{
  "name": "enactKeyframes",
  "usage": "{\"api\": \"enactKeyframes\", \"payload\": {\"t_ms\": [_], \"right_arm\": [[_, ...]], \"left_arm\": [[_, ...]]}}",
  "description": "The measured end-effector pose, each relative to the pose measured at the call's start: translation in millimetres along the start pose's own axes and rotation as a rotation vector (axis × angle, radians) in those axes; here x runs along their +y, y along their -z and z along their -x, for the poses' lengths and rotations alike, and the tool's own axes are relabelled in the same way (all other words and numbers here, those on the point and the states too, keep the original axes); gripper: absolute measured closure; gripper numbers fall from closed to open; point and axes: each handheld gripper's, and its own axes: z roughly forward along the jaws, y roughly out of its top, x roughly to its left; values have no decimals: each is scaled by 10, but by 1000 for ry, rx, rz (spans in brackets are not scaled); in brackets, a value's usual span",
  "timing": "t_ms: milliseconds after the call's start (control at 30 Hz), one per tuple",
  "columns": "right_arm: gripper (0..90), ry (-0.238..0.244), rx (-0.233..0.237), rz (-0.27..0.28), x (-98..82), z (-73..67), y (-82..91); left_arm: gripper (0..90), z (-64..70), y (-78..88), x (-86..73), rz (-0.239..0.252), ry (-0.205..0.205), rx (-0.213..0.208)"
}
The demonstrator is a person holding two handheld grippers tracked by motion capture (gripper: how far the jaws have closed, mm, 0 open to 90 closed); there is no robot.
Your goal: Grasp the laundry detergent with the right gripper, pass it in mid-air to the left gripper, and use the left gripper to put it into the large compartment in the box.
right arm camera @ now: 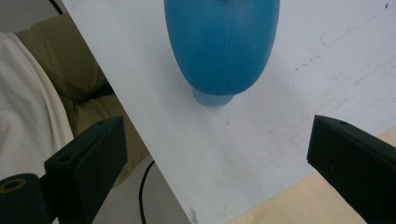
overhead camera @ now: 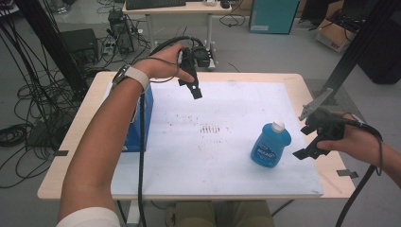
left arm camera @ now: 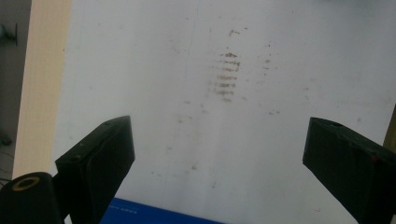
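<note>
A blue bottle (overhead camera: 270, 144) with a white cap stands on the white mat (overhead camera: 227, 156), right of the middle. My right gripper (overhead camera: 306, 141) is held just to its right, near the table's right edge, jaws apart and pointing at it. In the right gripper view the bottle (right arm camera: 222, 46) is ahead of the open gripper (right arm camera: 219, 140), with no contact between them. My left gripper (overhead camera: 193, 89) hovers over the far left part of the mat and points down. In its own view the left gripper (left arm camera: 219, 140) stands wide open over bare, stained mat (left arm camera: 280, 70).
A blue box (overhead camera: 144, 118) stands at the mat's left side under my left forearm; its edge (left arm camera: 140, 217) lies just below the left jaws. Brown smudges (overhead camera: 210, 128) mark the mat's middle. Wooden table rim (overhead camera: 331, 175) borders the mat. Cables, a desk and boxes lie beyond.
</note>
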Motion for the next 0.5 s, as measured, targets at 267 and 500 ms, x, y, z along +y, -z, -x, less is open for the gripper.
{"api": "enactKeyframes", "payload": {"t_ms": [267,500], "right_arm": [[54,-11,5,6,-3,-3,-18],[59,2,1,5,-8,-3,-32]], "left_arm": [[94,0,-8,-5,3,0,4],[94,5,-11,4,4,-1,6]]}}
